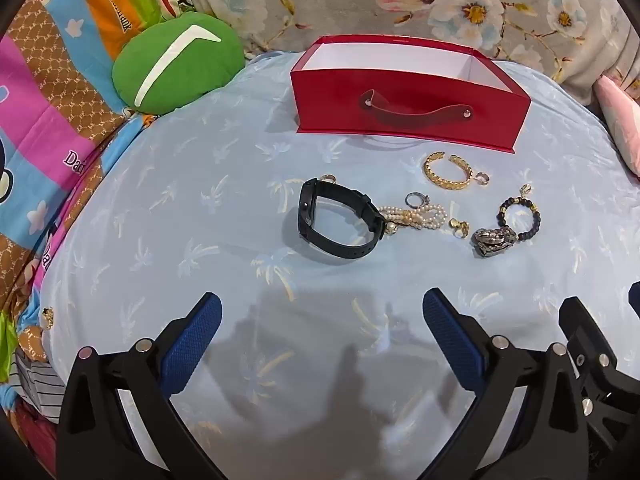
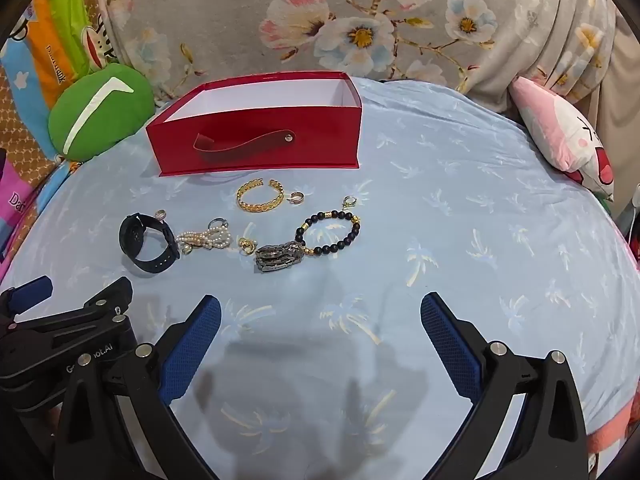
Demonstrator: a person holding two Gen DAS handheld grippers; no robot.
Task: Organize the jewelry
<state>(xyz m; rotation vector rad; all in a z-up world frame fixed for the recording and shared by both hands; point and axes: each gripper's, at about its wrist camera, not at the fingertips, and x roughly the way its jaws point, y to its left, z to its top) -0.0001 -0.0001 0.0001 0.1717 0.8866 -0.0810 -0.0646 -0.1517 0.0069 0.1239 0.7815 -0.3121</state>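
An open red box with a strap handle stands at the back of a light blue cloth. In front of it lie a black watch, a pearl bracelet, a gold cuff bracelet, a black bead bracelet, a metal watch band and several small rings. My left gripper and right gripper are both open and empty, hovering near the jewelry's front.
A green cushion lies at the back left. A pink and white plush pillow lies at the right. Floral fabric hangs behind the box. Colourful cartoon bedding runs along the left.
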